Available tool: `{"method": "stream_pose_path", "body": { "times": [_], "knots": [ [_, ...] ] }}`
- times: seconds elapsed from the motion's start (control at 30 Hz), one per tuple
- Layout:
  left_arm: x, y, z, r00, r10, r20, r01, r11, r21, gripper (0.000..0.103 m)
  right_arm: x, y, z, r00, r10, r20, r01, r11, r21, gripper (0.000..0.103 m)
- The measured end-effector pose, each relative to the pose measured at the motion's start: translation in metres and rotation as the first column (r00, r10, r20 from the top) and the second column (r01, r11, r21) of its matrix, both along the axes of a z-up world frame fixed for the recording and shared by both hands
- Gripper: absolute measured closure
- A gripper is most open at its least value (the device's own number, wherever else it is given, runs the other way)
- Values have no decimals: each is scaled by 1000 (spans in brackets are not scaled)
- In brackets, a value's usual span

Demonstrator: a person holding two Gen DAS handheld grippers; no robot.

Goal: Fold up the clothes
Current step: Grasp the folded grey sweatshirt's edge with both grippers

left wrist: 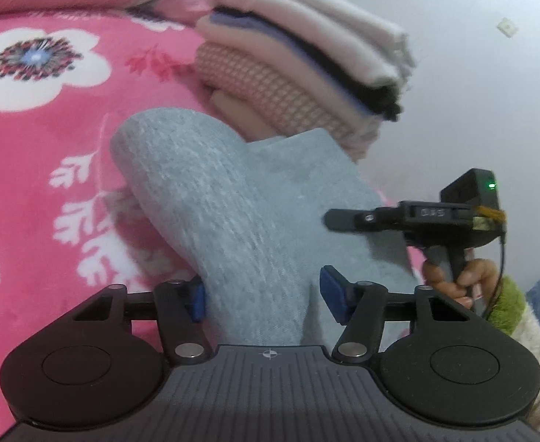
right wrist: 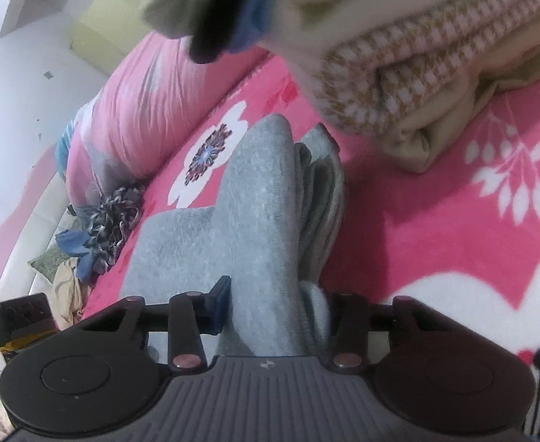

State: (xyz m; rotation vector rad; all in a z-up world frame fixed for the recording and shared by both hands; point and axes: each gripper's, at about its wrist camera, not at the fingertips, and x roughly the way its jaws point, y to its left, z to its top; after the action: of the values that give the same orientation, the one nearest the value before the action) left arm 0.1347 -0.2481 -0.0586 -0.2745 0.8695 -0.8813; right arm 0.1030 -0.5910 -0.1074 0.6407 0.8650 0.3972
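We are working on a bed spread with a pink blanket printed with white flowers and leaf sprigs; a pale wall fills the upper right of the left wrist view.

Nearest the lens in that view, our left gripper sits at bottom centre with the folded grey garment between its blue pads. The left pad touches the cloth, but the right pad stands clear of it, so the jaws are partway closed and not yet gripping. In the right wrist view our right gripper is at bottom centre, astride the same grey garment; its left pad lies against the fold and the right pad is buried in cloth, so it looks clamped on the bundle.

To do this step well, we judge both grippers should take every layer of the fold at once, close firmly and evenly, and lift together so the stack of layers does not slip or fan open.

Farther off, the pile of folded clothes rests on the blanket at upper centre, a checked piece lowest and pale ones above. At middle left of the right wrist view lies a heap of loose clothes.

We see no basket, box or other container; everything sits straight on the bed.
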Motion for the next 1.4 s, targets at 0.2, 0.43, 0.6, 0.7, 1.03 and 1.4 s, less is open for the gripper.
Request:
{"method": "stream_pose_path", "body": {
  "times": [0.2, 0.43, 0.6, 0.7, 1.03, 1.4],
  "knots": [
    [-7, 2, 8, 1000, -7, -6, 6, 999, -45, 58, -13, 11, 17, 999, -16, 29, 17, 1000, -23, 61],
    [-20, 3, 14, 999, -21, -29, 18, 995, -97, 62, -37, 14, 32, 997, -44, 66, 47, 998, -41, 62],
    [-32, -12, 24, 996, -88, -27, 83, 983, -162, 62, -68, 0, 47, 992, -92, 88, 98, 994, -57, 62],
    [-36, -34, 25, 990, -139, -29, 131, 972, -194, 62, -89, -16, 57, 986, -133, 105, 141, 987, -80, 62],
    [-9, -141, 30, 961, -276, -15, 261, 923, -282, 62, -111, -98, 87, 951, -285, 122, 303, 937, -175, 62],
    [34, -198, -38, 962, -263, -71, 237, 938, -251, 62, -49, -143, 62, 970, -199, 137, 236, 907, -350, 62]
  ]
}}
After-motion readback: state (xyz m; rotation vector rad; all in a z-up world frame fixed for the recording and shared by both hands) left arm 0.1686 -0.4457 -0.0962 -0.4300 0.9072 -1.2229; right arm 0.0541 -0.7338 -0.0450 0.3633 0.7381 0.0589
